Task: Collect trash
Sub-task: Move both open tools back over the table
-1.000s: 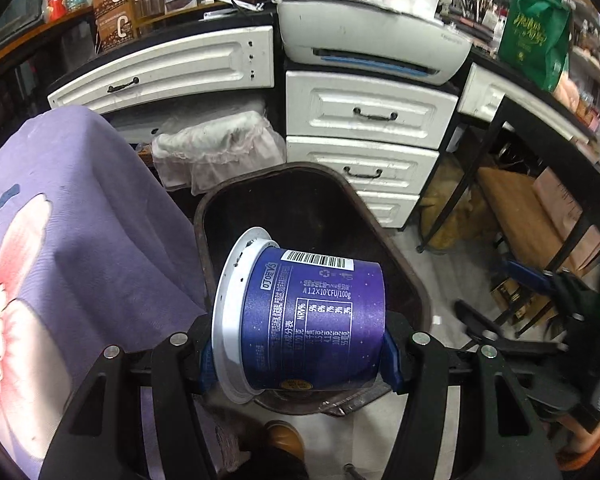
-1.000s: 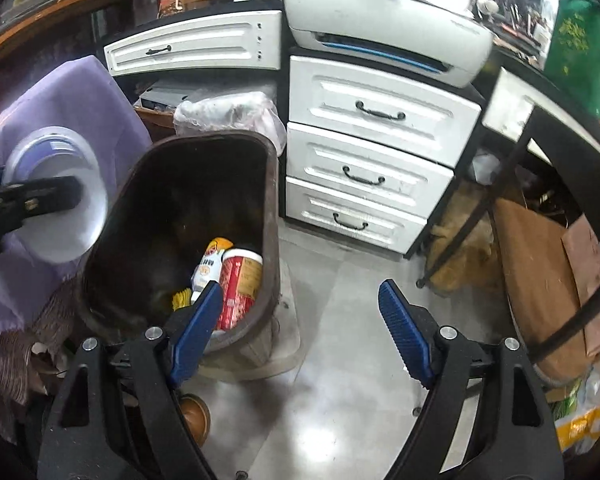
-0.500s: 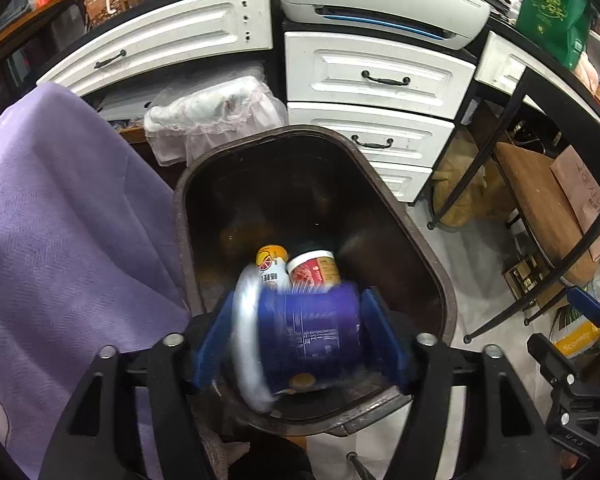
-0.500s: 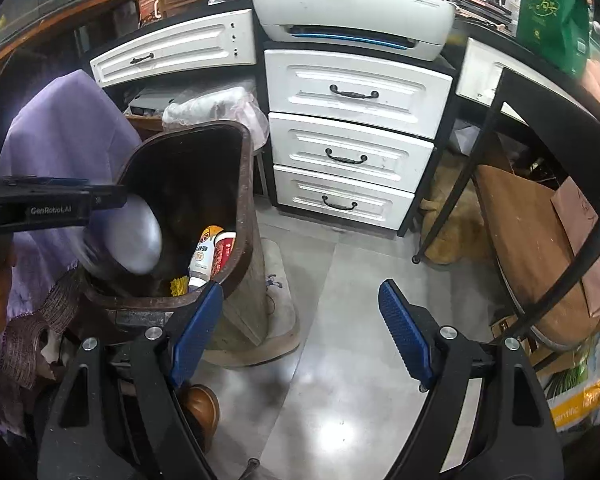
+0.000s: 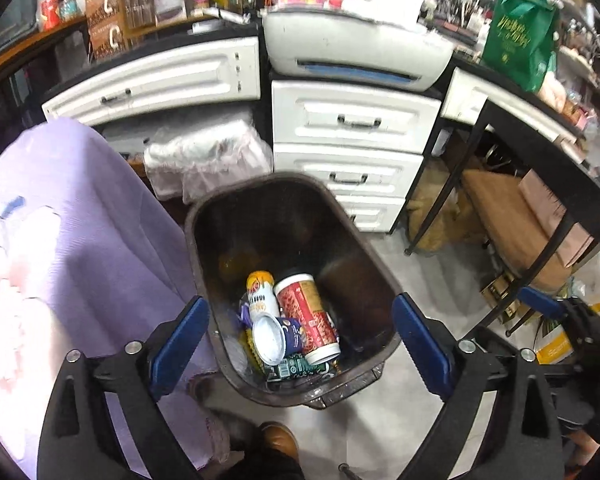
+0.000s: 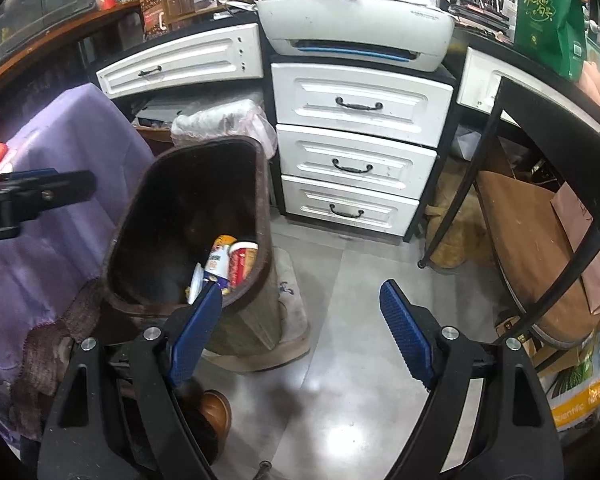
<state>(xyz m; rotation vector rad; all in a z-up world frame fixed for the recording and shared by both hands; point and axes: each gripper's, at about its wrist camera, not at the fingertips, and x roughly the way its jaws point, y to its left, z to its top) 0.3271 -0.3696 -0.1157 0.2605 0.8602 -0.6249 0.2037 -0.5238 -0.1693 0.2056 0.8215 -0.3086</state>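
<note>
A dark brown trash bin (image 5: 204, 248) stands on the floor; it also shows in the right wrist view (image 6: 128, 236). Inside lie a purple yogurt cup (image 5: 278, 338), a red cup (image 5: 306, 314), a white and orange bottle (image 5: 260, 294) and green packaging (image 5: 296, 368). My left gripper (image 5: 300, 332) is open and empty above the bin's near rim. My right gripper (image 6: 300, 326) is open and empty over the floor to the right of the bin. The left gripper's black finger (image 6: 36, 192) shows at the left of the right wrist view.
A purple cloth (image 5: 68, 240) drapes a surface left of the bin. White drawers (image 6: 356, 160) with a printer (image 6: 356, 28) on top stand behind. A black-framed table (image 6: 540, 152) with a brown seat (image 6: 528, 248) is at the right. A brown shoe (image 6: 216, 412) is below.
My left gripper opened and the purple yogurt cup dropped into the bin. The left gripper then rose a little. The right gripper stayed open.
</note>
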